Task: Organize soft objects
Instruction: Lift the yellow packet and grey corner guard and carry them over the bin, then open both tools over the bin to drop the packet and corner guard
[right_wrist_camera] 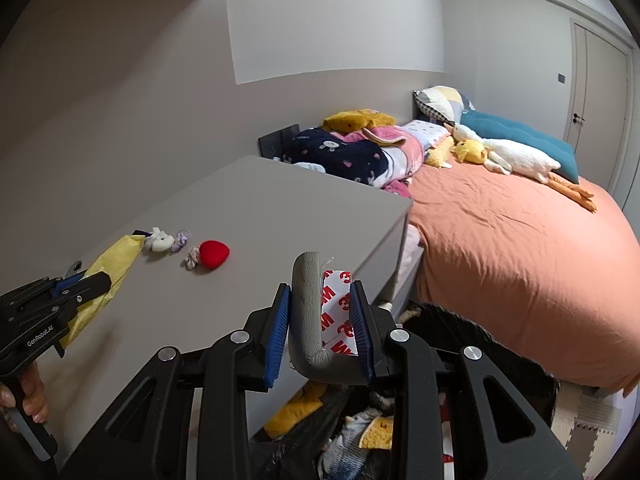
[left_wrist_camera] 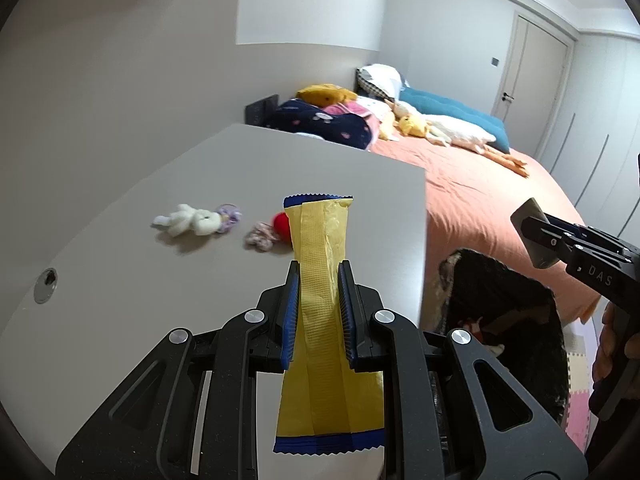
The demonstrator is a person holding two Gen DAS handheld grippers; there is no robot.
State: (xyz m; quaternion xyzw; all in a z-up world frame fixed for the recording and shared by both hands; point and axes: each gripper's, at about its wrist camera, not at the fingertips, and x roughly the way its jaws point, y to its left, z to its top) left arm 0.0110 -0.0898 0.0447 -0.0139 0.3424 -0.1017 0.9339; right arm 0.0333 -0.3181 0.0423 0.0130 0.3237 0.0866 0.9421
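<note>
You are working beside one bed (left_wrist_camera: 480,200) with an orange cover, filling the right half of both views and carrying a heap of pillows, blankets and plush toys at its far end. One grey table (right_wrist_camera: 248,208) is taking up the lower left of both frames. At the lower right, one dark bag (left_wrist_camera: 516,320) is standing open beside the table edge; only the right wrist view is looking down into it, showing a jumble of soft things, among them something yellow (right_wrist_camera: 296,408).

Your left hand-held gripper (left_wrist_camera: 318,284) is pinching one yellow wrapper with blue ends (left_wrist_camera: 320,320), its blue pads pressed on both sides of it, at the lower centre of the left wrist view; the right wrist view is showing this same tool at the lower left edge, with your fingers (right_wrist_camera: 34,396) on its handle. Your right hand-held gripper (right_wrist_camera: 320,296) is clamped on one grey foam strip with a red-printed white backing (right_wrist_camera: 308,312), lower centre of its own view; the left wrist view is catching only that tool's side at the right edge.

Four small things are lying on the table, left of centre: one white plush bunny (left_wrist_camera: 188,220), one lilac ring-shaped piece (left_wrist_camera: 230,216) touching it, one pale scrunchie (left_wrist_camera: 260,238), and one red plush heart (right_wrist_camera: 214,254) just beside the scrunchie. In the left wrist view the wrapper is hiding most of the heart.
</note>
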